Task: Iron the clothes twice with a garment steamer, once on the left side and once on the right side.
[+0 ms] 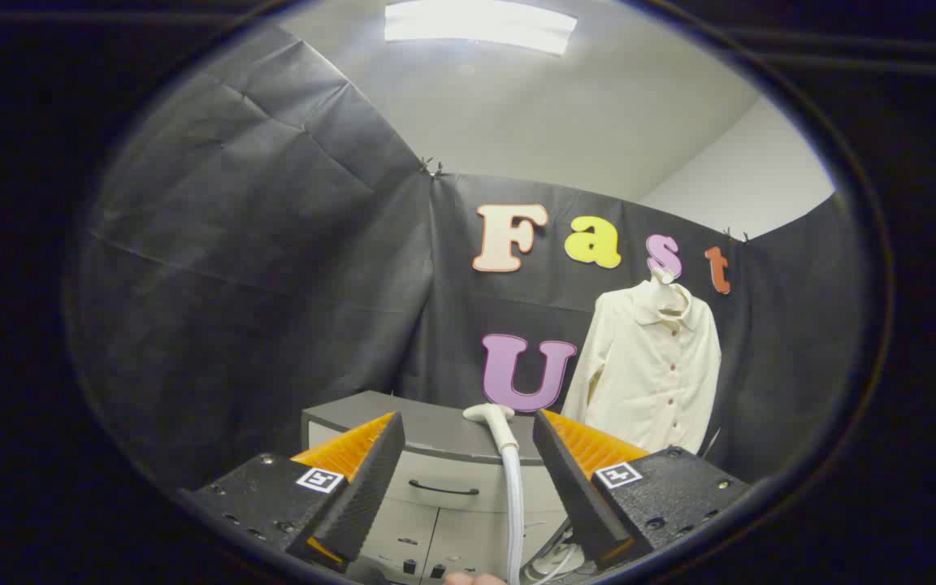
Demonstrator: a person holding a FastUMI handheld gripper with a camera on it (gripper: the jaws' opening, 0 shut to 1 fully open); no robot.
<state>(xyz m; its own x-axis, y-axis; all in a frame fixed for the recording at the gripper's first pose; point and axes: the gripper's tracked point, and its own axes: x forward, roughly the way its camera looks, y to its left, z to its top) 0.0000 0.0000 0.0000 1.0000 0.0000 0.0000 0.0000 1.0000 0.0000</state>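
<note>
A cream button-up shirt (651, 370) hangs against the booth wall, beyond my fingers and to the right. The white garment steamer head (494, 416) rests on top of a grey cabinet (427, 435), and its white hose (513, 508) runs down between my fingers. My gripper (468, 431) stands open with its fingers on either side of the steamer head, a gap left on each side. Neither finger touches the steamer.
The grey cabinet has a drawer with a dark handle (444, 489) just below its top. Cables and a white base (557, 561) lie low by the right finger. A bit of a hand (472, 579) shows under the hose.
</note>
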